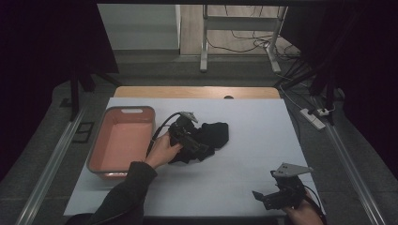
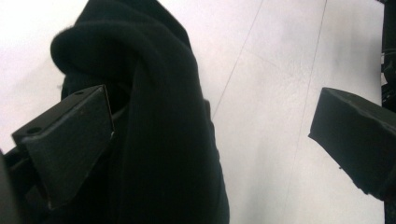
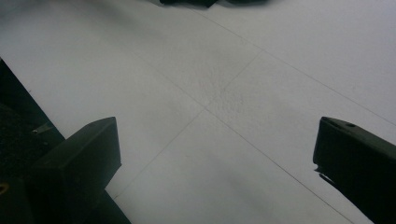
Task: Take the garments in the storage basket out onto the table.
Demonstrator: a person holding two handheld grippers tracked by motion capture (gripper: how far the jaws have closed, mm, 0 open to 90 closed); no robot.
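Note:
A crumpled black cloth [image 1: 215, 133] lies on the white sheet [image 1: 244, 159] near the middle of the table. My left gripper [image 1: 201, 150] hangs over the cloth's near left part, held by a hand in a dark sleeve. In the left gripper view its jaws [image 2: 210, 135] stand wide apart; a ribbed fold of the cloth [image 2: 163, 116] lies beside one of them, and neither pad presses on it. My right gripper [image 1: 261, 197] rests near the front right corner of the sheet. It is open [image 3: 215, 158] over bare sheet, with nothing between its fingers.
A pink tub [image 1: 129, 110] with a grey rim stands at the left of the sheet, close to the left hand. A strip of wooden tabletop [image 1: 197, 92] shows behind the sheet. Cables, a power strip [image 1: 313, 118] and a stand's legs are on the floor beyond.

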